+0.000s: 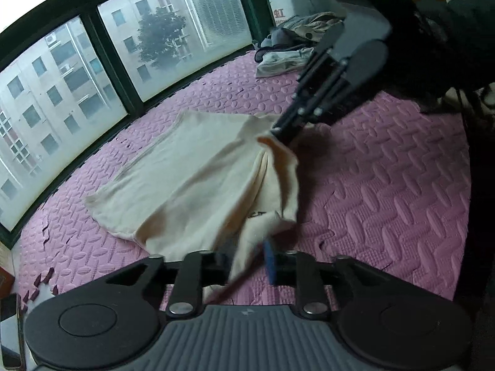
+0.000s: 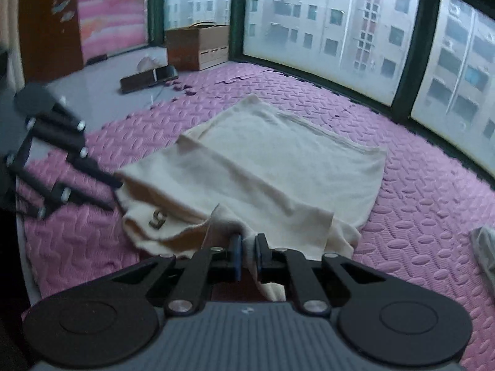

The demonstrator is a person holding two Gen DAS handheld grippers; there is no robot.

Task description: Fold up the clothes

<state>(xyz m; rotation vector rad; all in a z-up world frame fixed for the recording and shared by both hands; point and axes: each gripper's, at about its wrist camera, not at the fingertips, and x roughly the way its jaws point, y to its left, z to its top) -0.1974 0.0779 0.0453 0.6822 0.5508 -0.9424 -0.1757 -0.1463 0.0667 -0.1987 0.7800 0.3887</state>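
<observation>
Both hand-held grippers are pinching the cream garment [image 2: 278, 167] lying on the pink mat [image 2: 417, 222] (2 corners lifted): left hand-held gripper [image 1: 247, 256] at 6 o'clock, right hand-held gripper [image 2: 247, 249] likewise.

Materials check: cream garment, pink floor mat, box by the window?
Cream garment: soft matte knit, probably cotton jersey or fleece; it drapes and bunches where each gripper pinches it. Pink floor mat: likely EVA foam tiles; embossed pattern, jigsaw edges. Box: looks like brown corrugated cardboard, dull finish.
</observation>
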